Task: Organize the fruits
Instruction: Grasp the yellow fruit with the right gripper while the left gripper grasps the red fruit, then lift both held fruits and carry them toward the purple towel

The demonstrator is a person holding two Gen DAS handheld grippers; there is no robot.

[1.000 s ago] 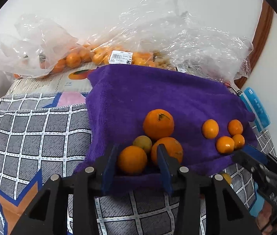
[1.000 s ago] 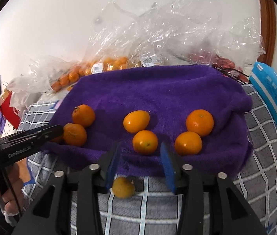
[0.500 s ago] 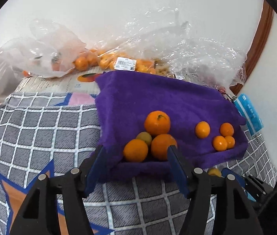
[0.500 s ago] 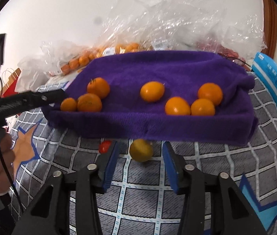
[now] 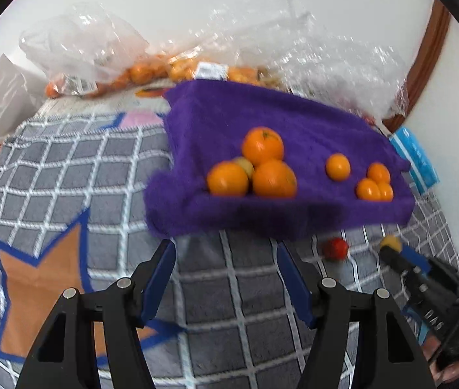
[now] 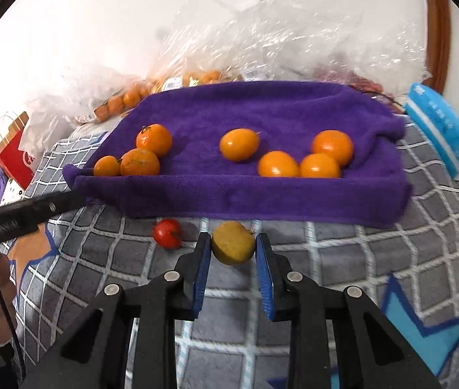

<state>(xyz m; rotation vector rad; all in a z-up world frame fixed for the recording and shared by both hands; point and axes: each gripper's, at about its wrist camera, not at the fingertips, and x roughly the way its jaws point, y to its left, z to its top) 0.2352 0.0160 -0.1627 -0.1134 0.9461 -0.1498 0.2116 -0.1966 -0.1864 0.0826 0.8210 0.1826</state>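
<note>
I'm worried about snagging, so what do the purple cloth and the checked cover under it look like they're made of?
The purple cloth looks like plush terry or microfibre: fuzzy matte pile, soft rounded folds at its edges. The checked cover looks like short-pile fleece or flannel: grey squares with raised white lines, slightly fuzzy, no sheen. The exact fibre of either cannot be told.

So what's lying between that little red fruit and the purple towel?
Nothing: in the right wrist view, only bare checked blanket separates the red fruit from the purple towel.
</note>
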